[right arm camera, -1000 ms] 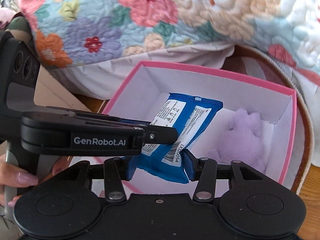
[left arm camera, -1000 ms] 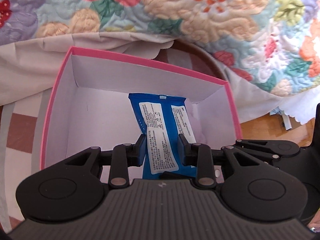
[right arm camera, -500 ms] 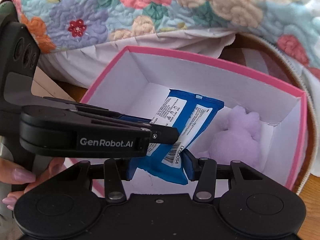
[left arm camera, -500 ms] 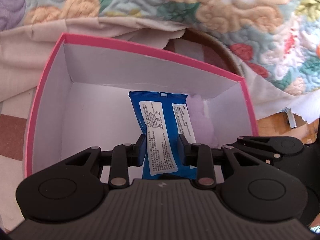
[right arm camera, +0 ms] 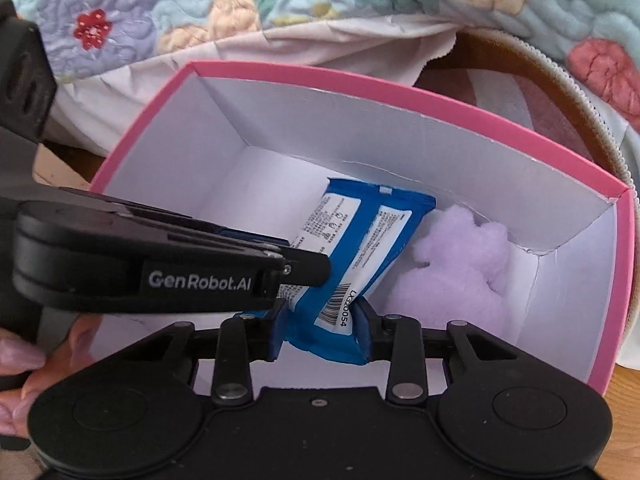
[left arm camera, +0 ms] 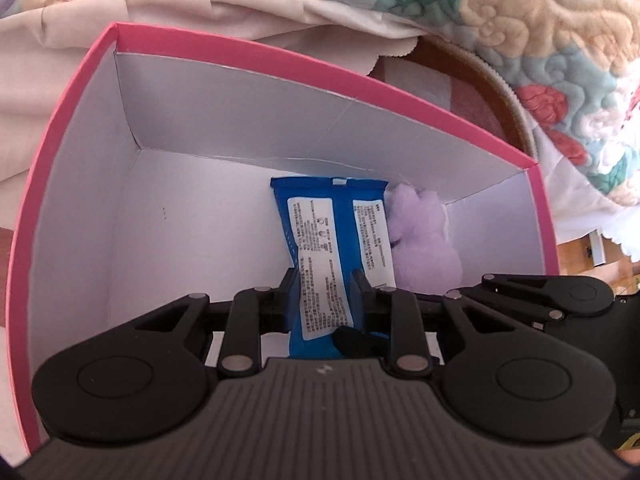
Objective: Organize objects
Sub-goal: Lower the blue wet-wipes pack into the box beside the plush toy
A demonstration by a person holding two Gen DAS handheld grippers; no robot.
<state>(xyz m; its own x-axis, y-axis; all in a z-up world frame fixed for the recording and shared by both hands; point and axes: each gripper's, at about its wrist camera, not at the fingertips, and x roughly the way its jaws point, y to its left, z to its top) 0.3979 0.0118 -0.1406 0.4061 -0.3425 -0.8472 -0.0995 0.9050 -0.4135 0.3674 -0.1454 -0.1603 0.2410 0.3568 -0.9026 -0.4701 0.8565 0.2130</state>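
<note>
Both grippers, L [left arm camera: 325, 294] & R [right arm camera: 320, 334], clamp the blue packet [left arm camera: 334, 240] w/ jaws closing tighter, inside pink box [left arm camera: 280, 56], purple plush [right arm camera: 460, 264] just right of jaws.

Blue packet [left arm camera: 334, 248] with white printed labels — mid-frame, tilted, inside the pink-rimmed white box [left arm camera: 248, 92] — touching a lilac plush toy [left arm camera: 424, 240] at its right.
</note>
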